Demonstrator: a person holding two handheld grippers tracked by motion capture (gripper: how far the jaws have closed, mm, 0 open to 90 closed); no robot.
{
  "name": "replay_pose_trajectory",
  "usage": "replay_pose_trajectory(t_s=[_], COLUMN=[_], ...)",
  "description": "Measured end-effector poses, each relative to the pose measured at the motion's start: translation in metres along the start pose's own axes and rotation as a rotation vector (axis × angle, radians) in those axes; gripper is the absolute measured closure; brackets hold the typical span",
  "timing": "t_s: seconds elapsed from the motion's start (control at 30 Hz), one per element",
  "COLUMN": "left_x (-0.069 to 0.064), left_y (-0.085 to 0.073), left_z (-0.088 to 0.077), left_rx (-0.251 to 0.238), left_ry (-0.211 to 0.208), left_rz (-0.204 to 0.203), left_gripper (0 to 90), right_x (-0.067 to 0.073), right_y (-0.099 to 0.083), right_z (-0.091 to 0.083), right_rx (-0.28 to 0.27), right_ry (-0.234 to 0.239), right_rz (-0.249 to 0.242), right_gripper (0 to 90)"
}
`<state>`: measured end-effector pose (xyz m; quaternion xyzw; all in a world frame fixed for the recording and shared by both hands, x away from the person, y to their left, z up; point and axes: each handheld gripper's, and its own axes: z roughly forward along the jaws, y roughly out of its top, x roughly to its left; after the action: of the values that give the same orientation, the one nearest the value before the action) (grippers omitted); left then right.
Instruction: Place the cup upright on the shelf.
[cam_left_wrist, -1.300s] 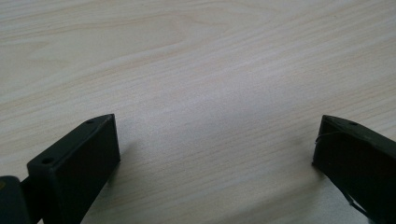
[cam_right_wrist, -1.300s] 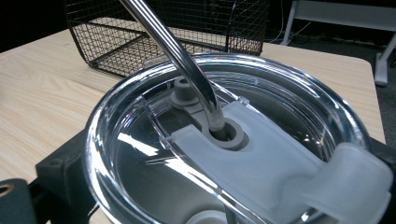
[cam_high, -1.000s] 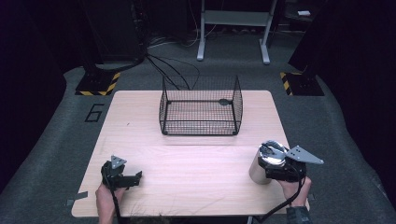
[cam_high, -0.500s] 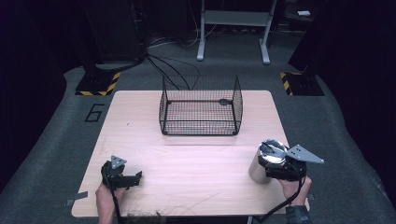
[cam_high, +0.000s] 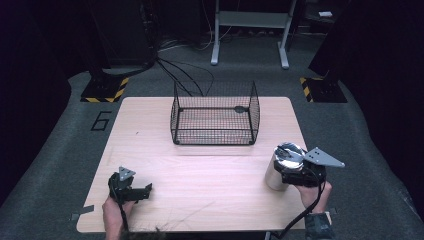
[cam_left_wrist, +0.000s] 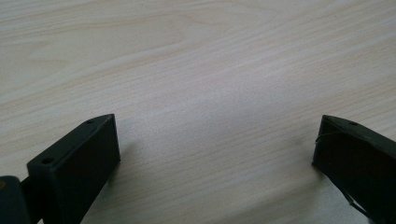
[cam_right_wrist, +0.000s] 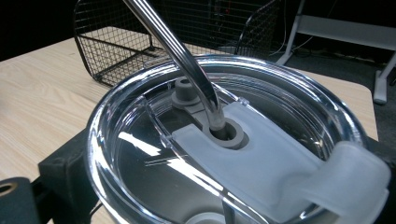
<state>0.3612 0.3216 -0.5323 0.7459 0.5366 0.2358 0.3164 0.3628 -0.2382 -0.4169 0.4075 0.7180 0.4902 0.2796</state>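
Note:
A steel tumbler (cam_high: 276, 173) with a clear lid (cam_right_wrist: 154, 186) and a metal straw (cam_right_wrist: 177, 51) stands upright on the wooden table (cam_high: 200, 175) at the front right. My right gripper (cam_high: 289, 166) is shut on the tumbler just under the lid, one black jaw on each side. Near the front left of the table my left gripper (cam_high: 146, 189) rests low and open. In the left gripper view (cam_left_wrist: 215, 149) its jaws stand wide apart with only bare wood between them.
A black wire basket (cam_high: 215, 136) stands at the back middle of the table, open at the top; the right gripper view has the basket (cam_right_wrist: 116, 42) beyond the tumbler. Dark floor, cables and a metal stand lie behind the table.

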Motion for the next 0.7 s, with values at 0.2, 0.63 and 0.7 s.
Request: replay_pose_trajectory(t_s=[0.2, 0.63, 0.7], left_x=[0.000, 0.000, 0.000], left_y=[0.000, 0.000, 0.000], left_z=[0.000, 0.000, 0.000], left_rx=[-0.001, -0.001, 0.000], left_ry=[0.000, 0.000, 0.000], left_rz=[0.000, 0.000, 0.001], left_gripper=[0.4, 0.4, 0.4], right_x=[0.003, 0.009, 0.011], right_y=[0.011, 0.028, 0.031], right_z=[0.008, 0.026, 0.029], right_rx=[-0.001, 0.001, 0.002], right_ry=[0.014, 0.060, 0.064], right_rz=[-0.014, -0.036, -0.030], right_gripper=[3.5, 3.5, 3.5])
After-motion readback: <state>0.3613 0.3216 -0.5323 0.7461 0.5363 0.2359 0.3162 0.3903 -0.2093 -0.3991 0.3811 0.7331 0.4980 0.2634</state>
